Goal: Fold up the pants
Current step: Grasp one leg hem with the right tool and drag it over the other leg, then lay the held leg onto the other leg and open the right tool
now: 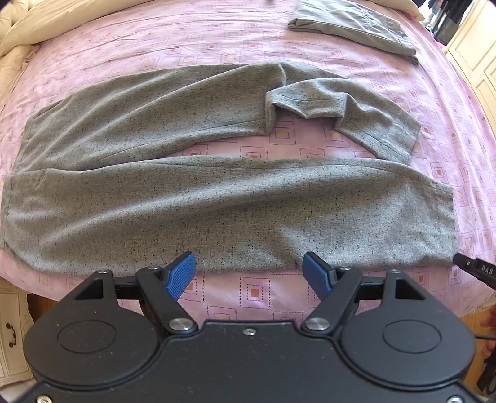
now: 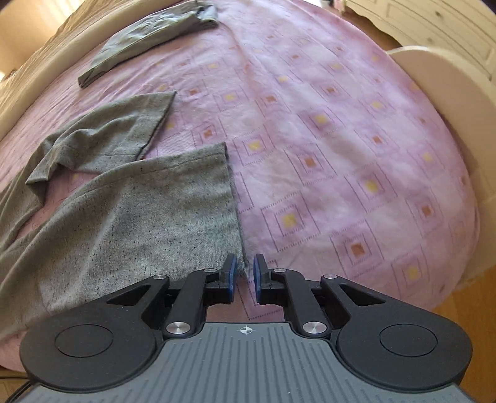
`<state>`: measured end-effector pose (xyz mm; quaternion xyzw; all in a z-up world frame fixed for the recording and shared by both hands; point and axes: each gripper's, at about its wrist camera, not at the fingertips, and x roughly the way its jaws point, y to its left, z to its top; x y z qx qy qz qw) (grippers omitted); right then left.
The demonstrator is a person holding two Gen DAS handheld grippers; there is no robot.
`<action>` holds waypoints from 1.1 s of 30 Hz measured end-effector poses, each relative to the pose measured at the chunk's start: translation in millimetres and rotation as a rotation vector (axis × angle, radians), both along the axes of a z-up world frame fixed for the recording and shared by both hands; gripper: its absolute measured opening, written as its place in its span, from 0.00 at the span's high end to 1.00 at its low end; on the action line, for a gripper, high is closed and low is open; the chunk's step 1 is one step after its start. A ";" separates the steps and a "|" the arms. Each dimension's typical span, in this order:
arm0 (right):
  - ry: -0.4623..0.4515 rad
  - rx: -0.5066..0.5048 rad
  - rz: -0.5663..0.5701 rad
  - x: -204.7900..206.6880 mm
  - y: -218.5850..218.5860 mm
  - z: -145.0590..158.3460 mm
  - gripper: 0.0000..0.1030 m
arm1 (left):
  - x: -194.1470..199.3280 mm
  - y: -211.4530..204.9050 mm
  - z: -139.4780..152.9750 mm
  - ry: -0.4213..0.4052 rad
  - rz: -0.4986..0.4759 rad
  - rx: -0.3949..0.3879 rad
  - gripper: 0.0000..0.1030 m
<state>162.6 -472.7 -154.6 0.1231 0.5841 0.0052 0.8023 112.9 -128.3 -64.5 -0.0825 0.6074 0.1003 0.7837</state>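
Observation:
Grey speckled pants [image 1: 192,198] lie spread across a pink patterned bed [image 1: 254,291], waist at the left, legs running right. The far leg's end is folded back on itself [image 1: 310,99]. My left gripper [image 1: 249,272] is open and empty, just off the near leg's front edge. In the right wrist view the near leg's cuff [image 2: 173,217] lies ahead. My right gripper [image 2: 245,272] is nearly closed around the cuff's near corner; a sliver of hem shows between the blue pads [image 2: 231,276]. Its tip also shows in the left wrist view [image 1: 474,269].
A folded grey-green garment [image 1: 356,28] lies at the bed's far right, also in the right wrist view [image 2: 148,40]. A cream duvet [image 1: 37,21] is bunched at the far left. A cream footboard [image 2: 446,102] and wooden floor [image 2: 465,310] are at the right.

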 end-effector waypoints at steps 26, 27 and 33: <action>-0.100 0.093 0.216 130.3 46.1 26.3 0.64 | 27.0 -2.9 16.9 -0.058 0.074 0.018 0.25; -0.081 0.116 0.208 142.0 52.9 17.1 0.64 | 26.7 -0.7 18.5 -0.061 0.087 0.022 0.25; 0.090 0.136 0.171 172.5 89.4 -34.0 0.64 | 22.4 17.7 23.4 -0.056 0.182 0.046 0.25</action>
